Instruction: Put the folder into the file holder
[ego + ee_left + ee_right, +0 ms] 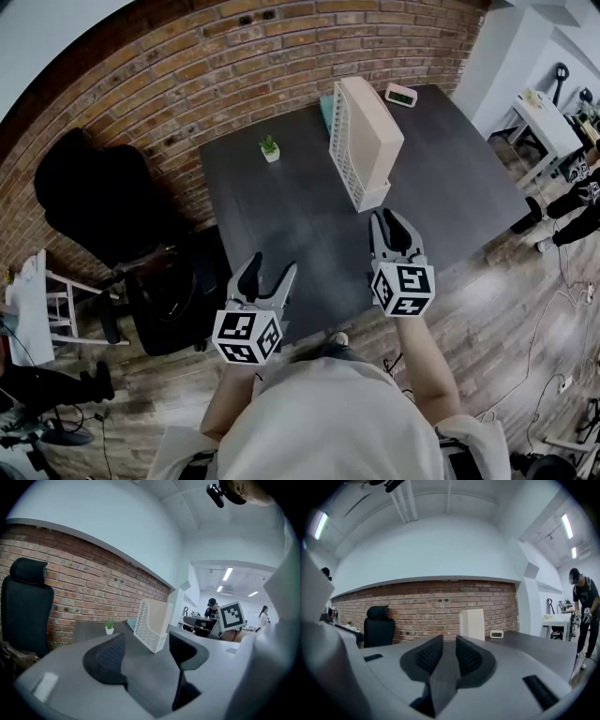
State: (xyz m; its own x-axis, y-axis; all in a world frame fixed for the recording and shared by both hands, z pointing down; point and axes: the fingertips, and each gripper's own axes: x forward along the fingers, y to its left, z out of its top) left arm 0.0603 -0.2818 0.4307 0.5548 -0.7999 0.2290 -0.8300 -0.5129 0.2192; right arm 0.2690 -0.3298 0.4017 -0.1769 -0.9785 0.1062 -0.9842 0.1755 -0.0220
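A white lattice-sided file holder (pixel 347 159) stands upright at the back middle of the dark table (pixel 281 206). A cream folder (pixel 372 131) fills it. The holder also shows in the left gripper view (pixel 146 625) and the right gripper view (pixel 472 623). My left gripper (pixel 273 265) hovers over the table's near edge, open and empty (pixel 146 641). My right gripper (pixel 385 217) is just in front of the holder's near end without touching it. Its jaws stand only a narrow gap apart with nothing between them (pixel 449 641).
A small potted plant (pixel 270 148) sits left of the holder, a white clock (pixel 401 95) behind it at the right, and a teal item (pixel 325 108) behind it. A black office chair (pixel 94 192) stands left of the table. A person (pixel 581 202) stands at the far right.
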